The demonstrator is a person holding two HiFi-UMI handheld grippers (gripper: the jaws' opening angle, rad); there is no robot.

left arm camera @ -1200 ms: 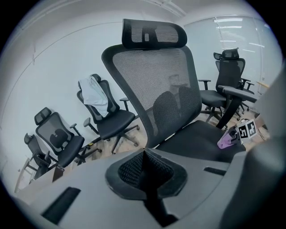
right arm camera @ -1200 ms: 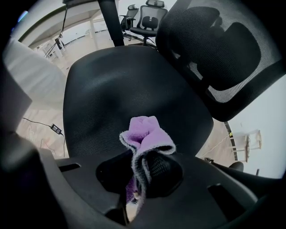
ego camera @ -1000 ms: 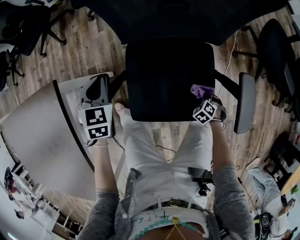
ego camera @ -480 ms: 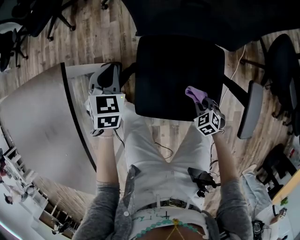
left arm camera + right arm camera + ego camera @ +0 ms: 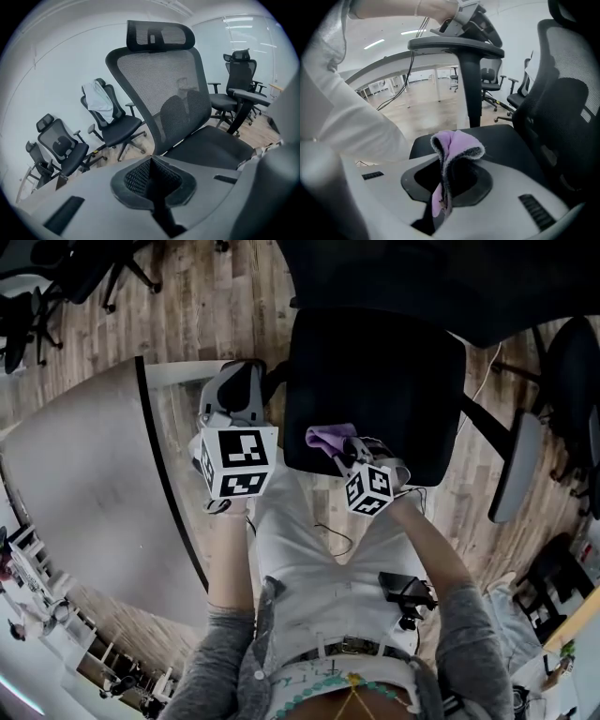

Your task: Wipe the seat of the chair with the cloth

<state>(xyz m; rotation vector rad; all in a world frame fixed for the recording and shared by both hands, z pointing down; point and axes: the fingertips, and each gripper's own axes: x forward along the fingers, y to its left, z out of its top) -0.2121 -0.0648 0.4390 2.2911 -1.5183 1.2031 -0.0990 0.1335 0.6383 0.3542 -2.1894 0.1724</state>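
Overhead view of a person standing at a black office chair, a two-jaw gripper in each hand. The chair seat [image 5: 394, 371] fills the upper centre of the frame, and the person's pale trousers sit just below its near edge.

The right gripper [image 5: 444, 165] is clenched on a purple cloth [image 5: 457, 144]. The cloth is pinched between the jaws, with a folded loop of it sticking out past the tips. In the head view the cloth [image 5: 330, 437] lies over the lower left part of the seat, close to the near edge. The right gripper view shows dark seat just beyond the cloth, but no view shows for certain whether the cloth presses on the seat or hovers just above it.

The left gripper [image 5: 151, 164] is at the left of the seat, beside a grey curved table [image 5: 84, 484]. Its jaws are closed together with nothing between them, and they point toward the chair's mesh backrest [image 5: 164, 89]. It takes no part in the wiping.

As a judgement, the wiping looks to be under way: the cloth is gripped and placed at the seat. The black seat shows no dirt or streaks, so the wiped share cannot be read. The centre, the far edge and the right side of the seat lie apart from the cloth and likely need passes.
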